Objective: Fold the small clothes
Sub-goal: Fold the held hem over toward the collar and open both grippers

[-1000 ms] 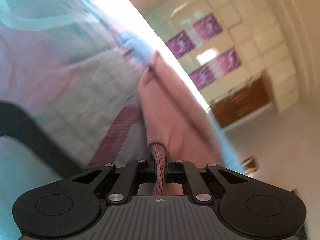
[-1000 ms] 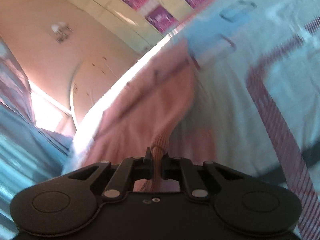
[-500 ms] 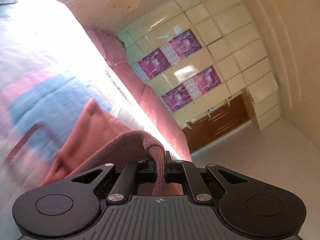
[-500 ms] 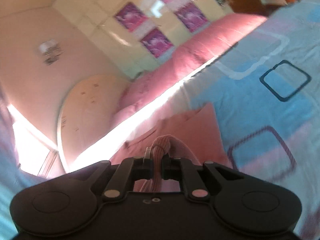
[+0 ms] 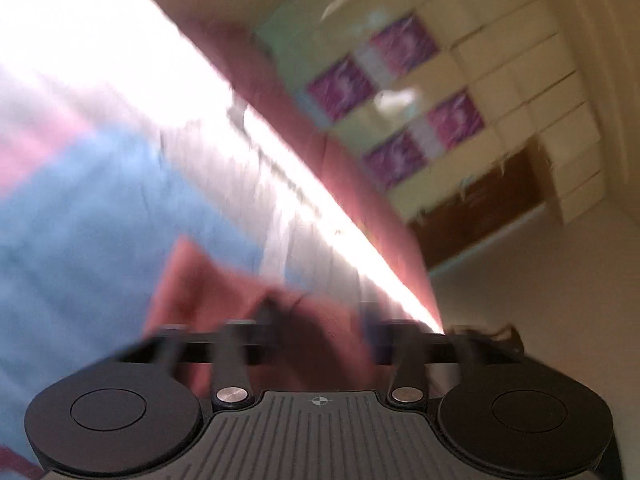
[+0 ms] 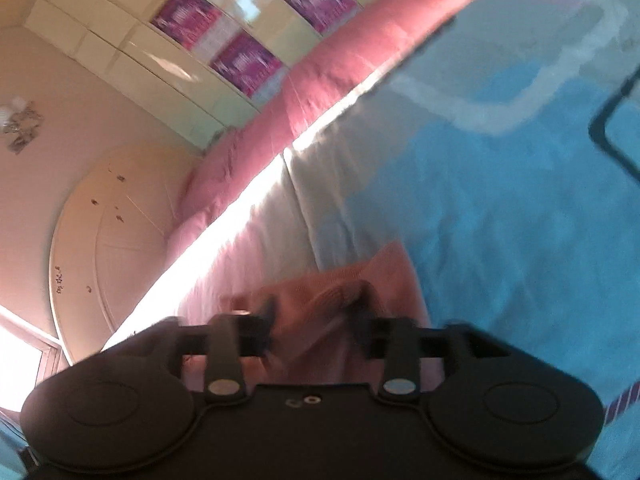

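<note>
Blur smears both views. The left gripper [image 5: 320, 320] has just been opening: its jaws stand apart, and the pink garment [image 5: 208, 280] lies between and ahead of them on the bedspread [image 5: 80, 208], with no pad pressing on it. A dark fold of the cloth sits in the gap; whether it brushes a finger cannot be told. The right gripper [image 6: 316, 320] has also just been opening, its jaws parted, with the ribbed edge of the garment [image 6: 360, 280] loose between them. From this side a corner of the garment points up the blue and white bedspread [image 6: 520, 200]. A bright strip of sunlight runs along the bed's far edge beside a pink sheet [image 6: 340, 68]. Beyond stands a cream wardrobe [image 6: 160, 60] with purple panels, also seen in the left view.
</note>
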A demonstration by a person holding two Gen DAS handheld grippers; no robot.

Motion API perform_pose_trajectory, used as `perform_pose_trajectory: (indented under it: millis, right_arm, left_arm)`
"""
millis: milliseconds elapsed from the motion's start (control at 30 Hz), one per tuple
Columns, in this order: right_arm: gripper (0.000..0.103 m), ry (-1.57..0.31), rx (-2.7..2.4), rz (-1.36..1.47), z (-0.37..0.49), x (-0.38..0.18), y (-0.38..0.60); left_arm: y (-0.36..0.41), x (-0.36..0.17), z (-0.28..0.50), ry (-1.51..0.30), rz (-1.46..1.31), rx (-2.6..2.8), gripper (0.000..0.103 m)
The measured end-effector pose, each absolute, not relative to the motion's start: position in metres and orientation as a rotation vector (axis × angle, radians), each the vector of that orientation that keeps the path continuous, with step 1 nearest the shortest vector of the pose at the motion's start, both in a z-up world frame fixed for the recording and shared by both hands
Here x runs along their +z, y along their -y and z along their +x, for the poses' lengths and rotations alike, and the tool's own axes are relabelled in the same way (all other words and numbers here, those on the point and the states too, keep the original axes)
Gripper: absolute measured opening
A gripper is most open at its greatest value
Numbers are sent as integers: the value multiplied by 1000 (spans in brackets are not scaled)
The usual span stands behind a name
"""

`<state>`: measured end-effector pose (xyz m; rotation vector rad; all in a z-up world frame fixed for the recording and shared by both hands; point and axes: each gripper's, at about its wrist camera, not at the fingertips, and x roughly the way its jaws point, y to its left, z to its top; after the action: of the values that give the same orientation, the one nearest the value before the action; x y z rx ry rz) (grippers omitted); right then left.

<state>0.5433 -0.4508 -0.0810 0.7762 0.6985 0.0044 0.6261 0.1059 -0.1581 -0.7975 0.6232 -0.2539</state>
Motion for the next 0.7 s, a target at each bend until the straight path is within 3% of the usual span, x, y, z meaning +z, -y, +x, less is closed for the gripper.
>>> perform_pose_trajectory:
  millis: [33,167,300,367,467,500,533,567,700]
  right_arm:
    - [45,-677,16,764,541,-78,451]
    - [55,-622,1,672,534,-68,451]
    - [54,-644,-5,553,542,-63,449]
    - [48,-688,6,456,550,-64,440]
    - [42,-741,24,312,562,-67,424]
    - [40,-758,27,262,566,-70,418]
    - [33,-779,21,206,570,-74,411]
    - [16,-800,5,144,574,-77,404]
    - [9,-746,13,-17,568,-71,380]
  left_arm:
    - [-109,-154,626,-599,-773,-246,75]
    - [-106,-145,640,-631,-584,-289,75]
    - [-80,-144,650,-691,-323,-327,75]
    - [-68,-149,656,-720,-230,-328,74]
    - [-48,-157,662,-753,-99,-323,61]
    - [-42,-158,661,-743,-53,-318,50]
    - [-37,-159,662,-736,-22,-324,28]
    - [-34,-158,662,-730,-11,-332,13]
    - [-40,-127,625,-542,-41,-317,11]
